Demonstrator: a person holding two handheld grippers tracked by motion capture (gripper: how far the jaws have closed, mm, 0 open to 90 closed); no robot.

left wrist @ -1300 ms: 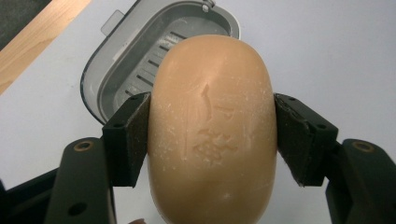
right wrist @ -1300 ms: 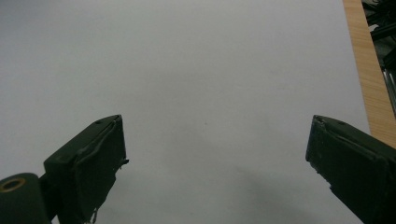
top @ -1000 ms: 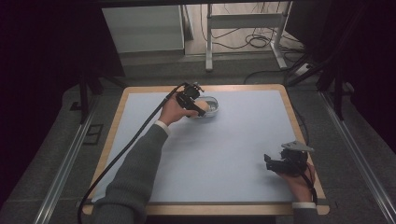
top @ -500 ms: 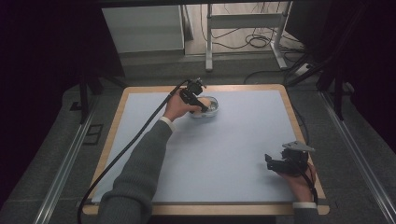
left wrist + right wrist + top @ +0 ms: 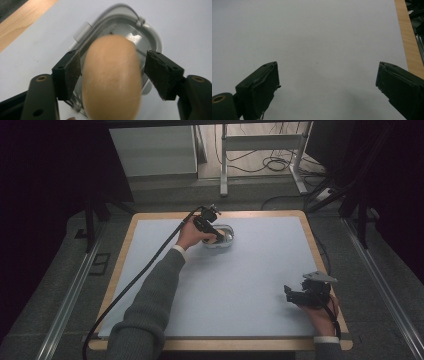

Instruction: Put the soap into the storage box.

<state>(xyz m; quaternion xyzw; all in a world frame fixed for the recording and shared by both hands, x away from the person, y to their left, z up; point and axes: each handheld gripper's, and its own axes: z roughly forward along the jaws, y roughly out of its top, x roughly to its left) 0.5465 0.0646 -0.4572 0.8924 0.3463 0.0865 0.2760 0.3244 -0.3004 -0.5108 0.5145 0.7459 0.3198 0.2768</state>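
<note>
Here, bread roll (image 5: pixel 111 77) between left tongs (image 5: pixel 112 72) — above metal tin (image 5: pixel 150 42).

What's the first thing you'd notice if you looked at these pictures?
A smooth tan bread roll sits between the open jaws of the left gripper, right above a shiny metal container at the far side of the table. There is a gap between the roll and one jaw, so it looks let go. Near the front right corner, the right gripper waits with its jaws wide apart over the bare pale mat.
</note>
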